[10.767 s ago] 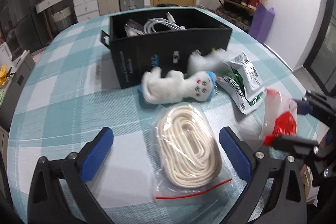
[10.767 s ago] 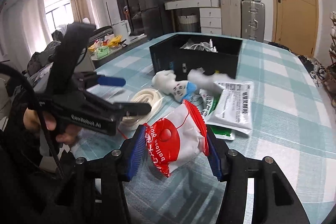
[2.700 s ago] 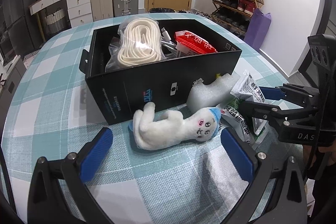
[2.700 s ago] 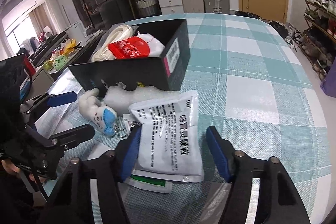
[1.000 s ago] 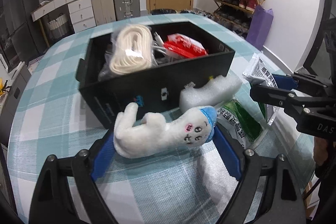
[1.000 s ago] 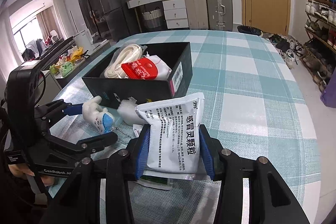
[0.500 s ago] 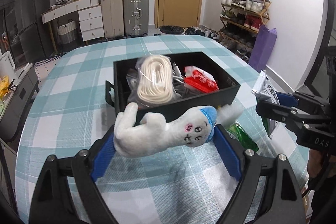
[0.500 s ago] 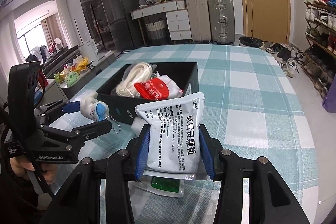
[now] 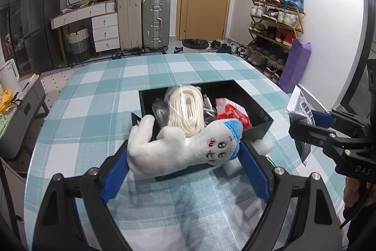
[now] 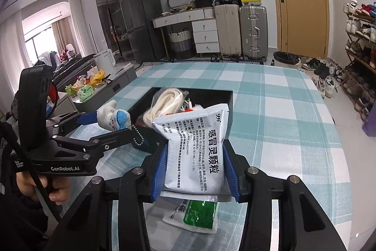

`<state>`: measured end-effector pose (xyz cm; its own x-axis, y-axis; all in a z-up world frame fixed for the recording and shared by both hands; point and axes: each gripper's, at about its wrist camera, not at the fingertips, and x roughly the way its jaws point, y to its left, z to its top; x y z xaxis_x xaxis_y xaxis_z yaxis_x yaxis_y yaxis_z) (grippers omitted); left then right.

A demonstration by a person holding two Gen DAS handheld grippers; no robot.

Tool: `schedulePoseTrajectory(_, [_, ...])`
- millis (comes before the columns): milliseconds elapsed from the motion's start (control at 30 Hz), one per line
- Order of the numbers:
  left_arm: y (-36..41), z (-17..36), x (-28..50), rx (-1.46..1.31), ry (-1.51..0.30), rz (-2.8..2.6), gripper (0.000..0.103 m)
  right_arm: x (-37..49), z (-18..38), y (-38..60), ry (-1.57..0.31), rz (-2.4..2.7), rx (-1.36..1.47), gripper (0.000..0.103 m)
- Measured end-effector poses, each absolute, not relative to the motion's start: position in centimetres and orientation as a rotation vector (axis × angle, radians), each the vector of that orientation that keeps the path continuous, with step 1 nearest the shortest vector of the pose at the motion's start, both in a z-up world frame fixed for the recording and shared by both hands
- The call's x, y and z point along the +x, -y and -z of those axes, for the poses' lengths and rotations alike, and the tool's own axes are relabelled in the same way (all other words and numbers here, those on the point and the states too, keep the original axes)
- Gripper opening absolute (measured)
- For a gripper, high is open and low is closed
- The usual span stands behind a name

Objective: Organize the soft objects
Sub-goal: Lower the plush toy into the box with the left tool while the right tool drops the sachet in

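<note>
Both grippers are loaded: a plush toy (image 9: pixel 188 149) is clamped in the left gripper (image 9: pixel 185 171), a white sachet (image 10: pixel 196 152) in the right gripper (image 10: pixel 195 174), near the black box (image 9: pixel 258 113).

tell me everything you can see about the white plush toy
The white plush toy is a soft, fuzzy figure with a stitched face, pink cheek mark and blue cap end. A beaded metal keychain dangles from its head. It lies sideways, clamped lengthwise between the left gripper's blue pads, lifted off the checked tablecloth in front of the black box.
</note>
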<state>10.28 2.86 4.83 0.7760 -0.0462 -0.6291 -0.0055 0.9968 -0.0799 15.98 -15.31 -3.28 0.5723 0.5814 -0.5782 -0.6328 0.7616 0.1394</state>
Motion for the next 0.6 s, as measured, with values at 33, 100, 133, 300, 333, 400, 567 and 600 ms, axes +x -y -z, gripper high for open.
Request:
schedulePoseTrajectory(33, [-3.0, -5.0, 10.4, -0.08, -0.681, 0.023, 0.088, 16.0, 3.1, 15.1, -0.641, -0.712, -0.09, 0.045])
schedulePoseTrajectory(100, [-3.3, -5.3, 10.5, -0.08, -0.674, 0.021, 0.088, 16.1, 2.6, 14.8, -0.634, -0.714, -0.094, 0.045])
schedulePoseTrajectory(133, [-3.4, -5.4, 10.7, -0.08, -0.672, 0.022, 0.088, 16.2, 2.4, 14.6, -0.629, -0.716, -0.094, 0.045])
schedulePoseTrajectory(300, [-3.7, -5.9, 11.6, -0.077, -0.667, 0.023, 0.088, 16.7, 1.5, 13.7, -0.619, -0.724, -0.104, 0.045])
schedulePoseTrajectory(333, [-3.7, -6.0, 11.7, -0.076, -0.667, 0.024, 0.088, 16.9, 1.3, 13.5, -0.614, -0.726, -0.105, 0.045])
schedulePoseTrajectory(400, [-3.9, -6.1, 12.0, -0.075, -0.666, 0.024, 0.088, 17.2, 1.0, 13.2, -0.611, -0.729, -0.105, 0.045])
schedulePoseTrajectory(567, [-4.0, -6.3, 12.9, -0.066, -0.664, 0.023, 0.088, 18.0, 0.6, 12.4, -0.609, -0.74, -0.105, 0.045])
schedulePoseTrajectory(600, [-4.0, -6.4, 13.2, -0.065, -0.663, 0.022, 0.088, 18.2, 0.5, 12.3, -0.608, -0.742, -0.104, 0.045])
